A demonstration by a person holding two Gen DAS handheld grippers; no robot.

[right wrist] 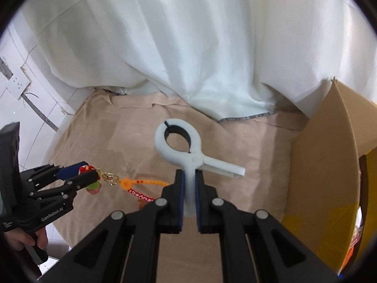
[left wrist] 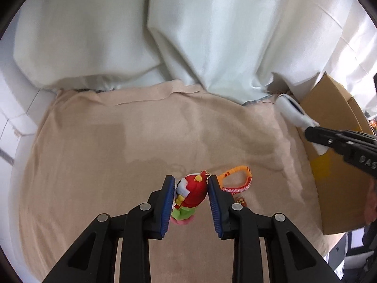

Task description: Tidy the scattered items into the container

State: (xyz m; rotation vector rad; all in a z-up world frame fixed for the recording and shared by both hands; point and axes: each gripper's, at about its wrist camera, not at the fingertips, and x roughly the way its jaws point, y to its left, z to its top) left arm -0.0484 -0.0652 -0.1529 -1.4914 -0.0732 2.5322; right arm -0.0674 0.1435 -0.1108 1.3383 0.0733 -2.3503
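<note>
A small toy figure keychain (left wrist: 192, 192) with a red head and green body sits between the blue pads of my left gripper (left wrist: 190, 182), which is shut on it. Its orange and red strap (left wrist: 238, 180) trails right onto the beige cloth. My right gripper (right wrist: 189, 179) is shut on one handle of a large white spring clamp (right wrist: 178, 145), whose ring end points away. The left wrist view shows that clamp (left wrist: 291, 109) held beside the cardboard box (left wrist: 334, 146). In the right wrist view the left gripper (right wrist: 87, 172) holds the toy (right wrist: 94, 185) at the left, with the strap (right wrist: 143, 182) stretched rightward.
A beige cloth (left wrist: 141, 146) covers the table. White curtains (left wrist: 188, 35) hang along its far edge. The open cardboard box (right wrist: 325, 155) stands at the right. A white tiled wall with a socket (right wrist: 16, 85) is at the left, and a hand (right wrist: 26, 239) grips the left tool.
</note>
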